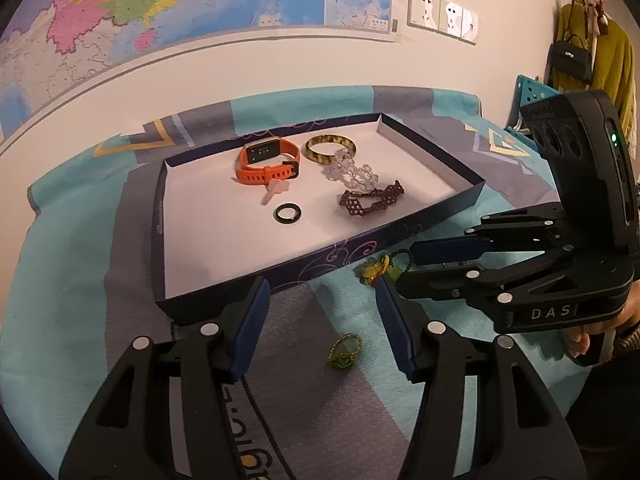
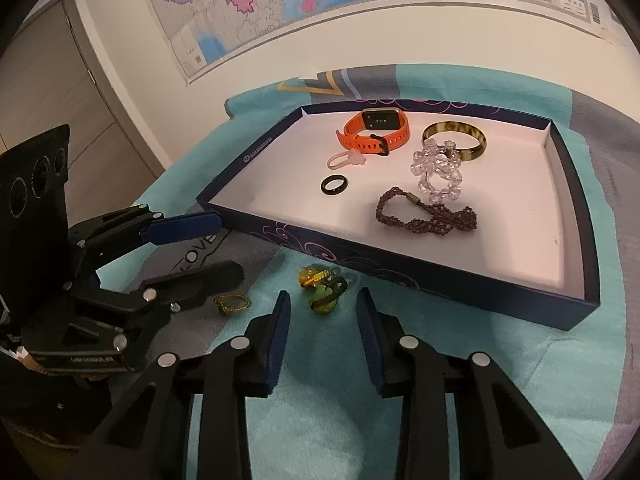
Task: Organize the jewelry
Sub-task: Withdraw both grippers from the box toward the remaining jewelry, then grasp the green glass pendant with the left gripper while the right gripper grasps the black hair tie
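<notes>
A map (image 1: 160, 8) and sockets (image 1: 442, 14) hang on the cream wall (image 1: 280, 68).

wall map (image 1: 160, 8), wall sockets (image 1: 442, 14), black handbag (image 1: 570, 60)

Orange watch (image 1: 267, 160), tortoiseshell bangle (image 1: 329, 147), black ring (image 1: 287, 213), navy swirl-patterned tray (image 1: 320, 258), teal-grey cloth (image 1: 64, 280).

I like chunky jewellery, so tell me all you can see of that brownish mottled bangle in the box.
The mottled yellow-brown bangle is a wide closed ring, glossy like resin or tortoiseshell plastic. It lies flat on the pale floor of the shallow dark-blue box, toward the far side. The clear bead bracelet leans against its near edge.
</notes>
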A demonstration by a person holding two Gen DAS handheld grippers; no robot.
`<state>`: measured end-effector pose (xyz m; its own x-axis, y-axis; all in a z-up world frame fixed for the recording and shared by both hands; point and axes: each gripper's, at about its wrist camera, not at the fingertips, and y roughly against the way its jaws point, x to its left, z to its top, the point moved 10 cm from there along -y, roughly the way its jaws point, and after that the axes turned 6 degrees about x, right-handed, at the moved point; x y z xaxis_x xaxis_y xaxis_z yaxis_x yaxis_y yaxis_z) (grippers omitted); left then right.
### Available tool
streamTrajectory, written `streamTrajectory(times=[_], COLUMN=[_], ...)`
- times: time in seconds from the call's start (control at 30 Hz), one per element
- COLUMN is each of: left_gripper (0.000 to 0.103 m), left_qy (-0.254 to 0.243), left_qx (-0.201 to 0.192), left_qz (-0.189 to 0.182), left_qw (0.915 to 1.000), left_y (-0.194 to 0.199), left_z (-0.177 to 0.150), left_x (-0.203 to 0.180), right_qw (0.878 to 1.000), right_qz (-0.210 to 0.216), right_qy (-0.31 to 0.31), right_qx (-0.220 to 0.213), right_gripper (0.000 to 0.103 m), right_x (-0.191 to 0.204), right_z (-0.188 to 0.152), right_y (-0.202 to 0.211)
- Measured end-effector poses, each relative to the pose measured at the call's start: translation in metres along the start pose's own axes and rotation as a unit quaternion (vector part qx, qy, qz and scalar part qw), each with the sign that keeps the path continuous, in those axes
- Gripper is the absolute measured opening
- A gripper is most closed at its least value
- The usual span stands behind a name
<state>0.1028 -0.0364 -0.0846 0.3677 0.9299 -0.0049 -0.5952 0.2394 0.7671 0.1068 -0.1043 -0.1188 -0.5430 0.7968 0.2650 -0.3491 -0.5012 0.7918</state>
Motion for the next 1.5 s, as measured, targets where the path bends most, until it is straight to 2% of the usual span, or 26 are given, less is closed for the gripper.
streamTrajectory(times=[0.07, 0.27, 0.5, 0.67, 0.77, 0.97, 1.03, 1.2, 1.5], left_gripper=[0.054, 0.053, 0.050, 0.045, 0.040, 0.040, 0.040, 0.039, 0.024], left_qy=[-0.003, -0.016, -0.034, -0.035, -0.028, -0.024, -0.028, -0.033, -0.033], left_qx=[0.002, 0.007, 0.019, 0.035, 0.046, 0.044, 0.043, 0.046, 0.062], left_qz=[-0.001, -0.006, -0.018, -0.024, -0.022, -0.024, -0.027, -0.032, -0.042], left_qw=[1.0000, 0.9998, 0.9991, 0.9985, 0.9983, 0.9985, 0.9983, 0.9978, 0.9966], left_y=[-0.002, -0.006, -0.015, -0.027, -0.032, -0.030, -0.030, -0.034, -0.048], left_z=[0.000, 0.000, 0.005, 0.005, 0.002, 0.002, 0.003, 0.005, 0.008], left_x=[-0.002, -0.010, -0.024, -0.029, -0.025, -0.022, -0.025, -0.030, -0.038], right_qw=[1.000, 1.000, 1.000, 1.000, 1.000, 1.000, 1.000, 1.000, 1.000], right_qz=[-0.002, -0.006, -0.011, 0.002, 0.003, -0.007, -0.010, -0.018, -0.013], right_qy=[0.000, -0.005, -0.018, -0.013, -0.009, -0.001, 0.000, -0.006, -0.022], right_qx=[0.005, 0.000, -0.008, -0.004, 0.004, 0.011, 0.010, -0.001, -0.012], right_gripper=[0.014, 0.003, 0.003, 0.015, 0.015, 0.015, 0.011, 0.011, 0.011], right_x=[0.000, -0.004, -0.018, -0.012, -0.008, -0.005, -0.006, -0.015, -0.026], right_z=[0.000, -0.001, -0.006, -0.004, -0.001, 0.005, 0.005, 0.002, -0.005], right_y=[-0.002, 0.004, 0.017, 0.012, 0.003, -0.006, -0.006, 0.005, 0.018])
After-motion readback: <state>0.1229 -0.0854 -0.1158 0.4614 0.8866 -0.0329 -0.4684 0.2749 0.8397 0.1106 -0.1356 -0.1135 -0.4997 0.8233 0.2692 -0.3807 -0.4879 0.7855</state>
